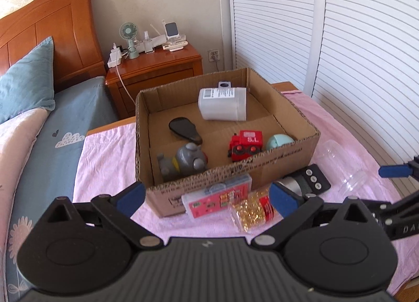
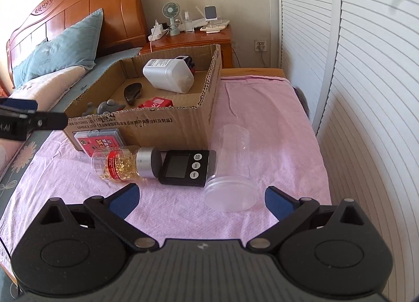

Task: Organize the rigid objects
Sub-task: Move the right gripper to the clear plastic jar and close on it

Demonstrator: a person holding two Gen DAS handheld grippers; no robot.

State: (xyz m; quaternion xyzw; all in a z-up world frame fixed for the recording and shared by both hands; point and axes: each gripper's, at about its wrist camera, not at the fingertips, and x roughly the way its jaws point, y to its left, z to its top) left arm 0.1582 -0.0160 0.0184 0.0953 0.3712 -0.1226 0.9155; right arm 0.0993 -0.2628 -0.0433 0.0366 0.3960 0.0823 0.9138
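We see both grippers, left gripper [image 1: 207, 198] and right gripper [image 2: 201, 198], spread wide and empty over the pink cloth [image 2: 262, 108] near the cardboard box [image 1: 288, 160].

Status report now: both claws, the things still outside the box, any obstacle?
Left claw open, empty. Right claw open, empty. Card case, pill bottle, timer, clear jar outside box. Nothing blocking.

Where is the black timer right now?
The timer lies on the pink cloth outside the box, between the capsule bottle and the clear jar.
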